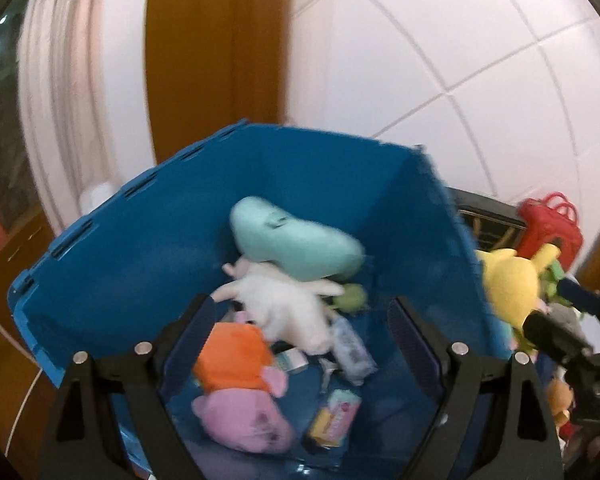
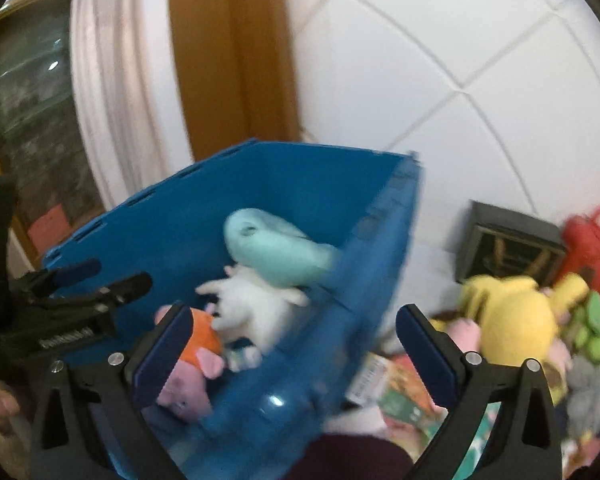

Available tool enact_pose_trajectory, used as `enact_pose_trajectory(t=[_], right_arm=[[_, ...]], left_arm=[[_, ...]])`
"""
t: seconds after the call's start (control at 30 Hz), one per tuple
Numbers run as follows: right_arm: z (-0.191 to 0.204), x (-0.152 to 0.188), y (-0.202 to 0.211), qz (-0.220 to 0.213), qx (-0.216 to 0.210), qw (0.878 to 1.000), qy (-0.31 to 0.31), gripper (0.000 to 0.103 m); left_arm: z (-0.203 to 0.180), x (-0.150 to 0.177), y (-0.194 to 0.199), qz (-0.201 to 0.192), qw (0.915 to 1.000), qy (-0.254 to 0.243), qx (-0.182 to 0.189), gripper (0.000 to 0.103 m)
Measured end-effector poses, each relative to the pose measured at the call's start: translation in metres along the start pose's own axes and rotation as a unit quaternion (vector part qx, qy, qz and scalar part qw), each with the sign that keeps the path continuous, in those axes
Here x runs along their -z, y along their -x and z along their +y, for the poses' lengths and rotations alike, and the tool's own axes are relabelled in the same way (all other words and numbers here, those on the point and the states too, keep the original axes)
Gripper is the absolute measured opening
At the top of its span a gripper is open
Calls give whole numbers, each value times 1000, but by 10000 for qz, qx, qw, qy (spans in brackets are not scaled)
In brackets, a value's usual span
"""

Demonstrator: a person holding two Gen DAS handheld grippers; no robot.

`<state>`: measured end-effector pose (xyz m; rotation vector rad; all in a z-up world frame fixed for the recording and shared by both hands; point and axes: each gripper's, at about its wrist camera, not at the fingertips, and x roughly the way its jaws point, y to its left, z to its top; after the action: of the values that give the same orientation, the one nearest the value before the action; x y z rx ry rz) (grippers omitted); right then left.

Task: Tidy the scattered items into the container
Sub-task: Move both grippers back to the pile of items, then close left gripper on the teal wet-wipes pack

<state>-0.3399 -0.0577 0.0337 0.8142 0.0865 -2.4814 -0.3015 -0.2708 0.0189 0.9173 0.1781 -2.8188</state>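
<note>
A blue bin [image 1: 308,168] stands on the white tiled floor. It holds a mint plush [image 1: 296,240], a white plush [image 1: 284,304], a pink pig plush in orange [image 1: 236,396] and several small packets [image 1: 334,416]. My left gripper [image 1: 302,306] hangs open above the bin's inside with nothing between its fingers. My right gripper [image 2: 294,312] is open too and empty. It straddles the bin's right wall [image 2: 340,320]. Outside the bin to the right lie a yellow plush [image 2: 516,312], a green plush [image 2: 596,328] and a grey plush [image 2: 584,392].
A dark box [image 2: 504,244] and a red bag [image 2: 596,252] stand behind the plush pile. Colourful packets [image 2: 396,392] lie on the floor beside the bin. A brown wooden post [image 2: 228,60] and white moulding rise behind it. A hand [image 2: 0,408] shows at the lower left.
</note>
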Motion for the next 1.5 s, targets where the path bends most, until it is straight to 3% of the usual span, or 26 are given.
enact_pose_trajectory(t=[0.13,0.33,0.63,0.8,1.23,1.5], right_arm=[[-46,29,28,98,412,9987,-274,103],[-122,78,61,377,899,9918,-821,103],[-196,131,97,554,1309,9824,-1213,103],[-225,161,96,816,1371,9773,-1396,103],[-255,204,67,1251,1532,9649,-1725,103],[-318,220,71,1402,1549,9615,-1783,103]], left_arm=[[-44,7,17,-189,9992,-246,267,89],[-116,19,32,-177,9949,-542,830,89],[-214,54,31,192,9852,-1031,1357,89],[-242,83,5,657,9837,-1127,1239,89],[-255,149,-69,1713,9744,-1209,811,89],[-283,182,-104,2101,9720,-911,535,89]])
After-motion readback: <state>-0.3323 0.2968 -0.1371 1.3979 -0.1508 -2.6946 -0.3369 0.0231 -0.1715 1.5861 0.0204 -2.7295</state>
